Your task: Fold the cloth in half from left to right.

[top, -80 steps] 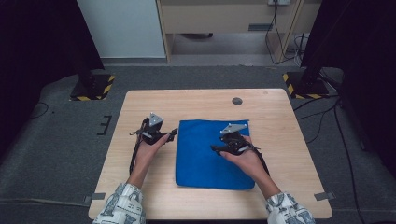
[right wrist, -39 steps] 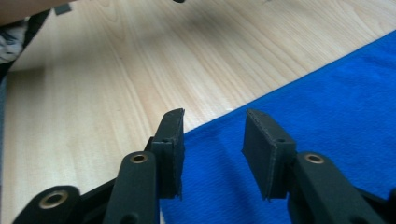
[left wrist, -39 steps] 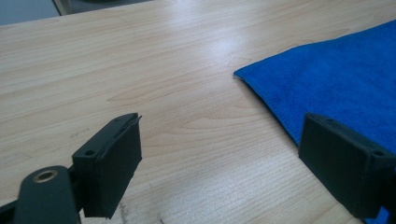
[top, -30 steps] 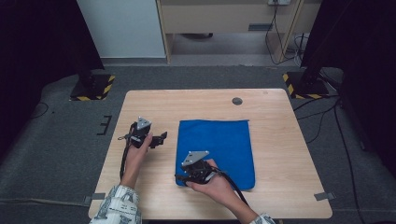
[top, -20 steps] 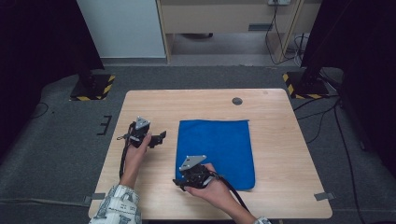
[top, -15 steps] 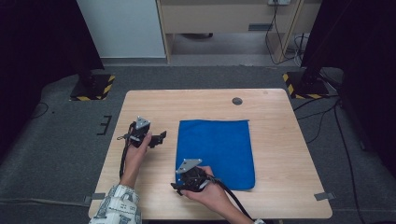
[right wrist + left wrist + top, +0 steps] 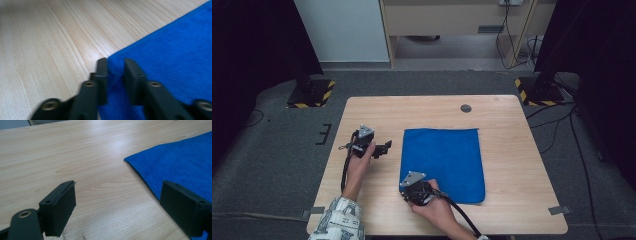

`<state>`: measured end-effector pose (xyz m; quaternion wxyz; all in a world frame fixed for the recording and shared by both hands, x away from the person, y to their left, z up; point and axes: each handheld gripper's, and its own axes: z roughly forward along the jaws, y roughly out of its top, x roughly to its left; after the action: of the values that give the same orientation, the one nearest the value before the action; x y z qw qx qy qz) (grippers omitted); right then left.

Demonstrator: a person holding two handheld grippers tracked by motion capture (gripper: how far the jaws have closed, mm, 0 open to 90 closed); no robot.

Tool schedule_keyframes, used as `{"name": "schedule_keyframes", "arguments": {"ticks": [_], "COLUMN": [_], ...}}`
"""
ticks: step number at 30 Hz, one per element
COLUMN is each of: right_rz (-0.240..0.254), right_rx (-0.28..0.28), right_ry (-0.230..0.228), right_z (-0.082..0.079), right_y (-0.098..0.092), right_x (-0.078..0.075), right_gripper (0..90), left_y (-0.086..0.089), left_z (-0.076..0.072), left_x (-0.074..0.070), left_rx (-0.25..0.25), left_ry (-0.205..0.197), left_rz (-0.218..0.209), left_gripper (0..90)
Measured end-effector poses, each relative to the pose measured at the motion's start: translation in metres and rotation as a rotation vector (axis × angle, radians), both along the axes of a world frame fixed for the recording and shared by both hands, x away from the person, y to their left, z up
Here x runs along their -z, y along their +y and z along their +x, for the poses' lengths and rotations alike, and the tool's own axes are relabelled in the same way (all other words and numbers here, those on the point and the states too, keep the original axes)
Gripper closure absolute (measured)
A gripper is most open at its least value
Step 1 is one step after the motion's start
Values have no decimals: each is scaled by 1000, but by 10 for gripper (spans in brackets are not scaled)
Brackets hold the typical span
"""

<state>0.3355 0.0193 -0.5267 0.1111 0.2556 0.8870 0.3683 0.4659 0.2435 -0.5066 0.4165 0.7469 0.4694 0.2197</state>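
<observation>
A blue cloth point(image 7: 444, 160) lies flat on the wooden table point(image 7: 512, 125). My right gripper point(image 7: 406, 193) is low at the cloth's near left corner. In the right gripper view its jaws point(image 7: 116, 62) have just been closing, and they now pinch a small ridge of the blue cloth point(image 7: 175, 55) at that corner. My left gripper point(image 7: 384, 147) hovers left of the cloth, pointing toward it. In the left gripper view its jaws point(image 7: 117, 197) stand wide open with bare wood between them, and the cloth's edge point(image 7: 180, 165) lies by the right jaw.
A small dark round cap point(image 7: 466, 108) sits in the tabletop behind the cloth. Bare wood surrounds the cloth on all sides. Black stands with yellow-striped feet point(image 7: 537, 92) are on the floor beyond the table.
The right hand came from the cloth's right side to its near left corner, sank a little, and its jaws closed on the corner. The left gripper shifted slightly left early on, then stayed still.
</observation>
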Motion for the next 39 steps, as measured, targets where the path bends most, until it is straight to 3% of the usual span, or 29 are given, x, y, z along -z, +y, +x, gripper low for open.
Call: {"name": "schedule_keyframes", "arguments": {"ticks": [1, 6, 12, 15, 18, 23, 27, 28, 30, 32, 35, 39], "right_rz": [7, 35, 112, 107, 111, 108, 115, 112, 112, 112, 101, 99], "right_rx": [-9, -17, -51, -75, -83, -96, -83, -84, -79, -77, -73, -72], "right_ry": [4, 20, 50, 46, 53, 54, 50, 46, 46, 45, 55, 46], "right_z": [2, 3, -3, -9, -11, -12, -14, -15, -15, -14, -13, -15], "right_y": [-2, -3, 2, 7, 8, 8, 5, 5, 5, 5, 8, 10], "right_x": [0, -2, -11, -11, -10, -10, -11, -11, -11, -11, -9, -9], "right_gripper": [861, 873, 877, 876, 874, 870, 867, 865, 864, 860, 831, 826], "left_y": [-2, -5, -6, -10, -19, -41, -46, -47, -47, -46, -41, -41], "left_z": [1, 2, 5, 11, 20, 42, 52, 57, 58, 61, 66, 69], "left_x": [0, -2, -9, -9, -7, 0, 4, 6, 7, 10, 16, 21], "left_rx": [8, 32, 49, 52, 73, 114, 107, 96, 94, 84, 77, 79], "left_ry": [7, 15, 1, 11, 36, 86, 102, 99, 90, 100, 127, 131], "left_rz": [5, -11, -17, 2, 30, 126, 139, 111, 110, 139, 119, 139], "left_gripper": [133, 144, 167, 241, 260, 316, 331, 341, 351, 356, 360, 361]}}
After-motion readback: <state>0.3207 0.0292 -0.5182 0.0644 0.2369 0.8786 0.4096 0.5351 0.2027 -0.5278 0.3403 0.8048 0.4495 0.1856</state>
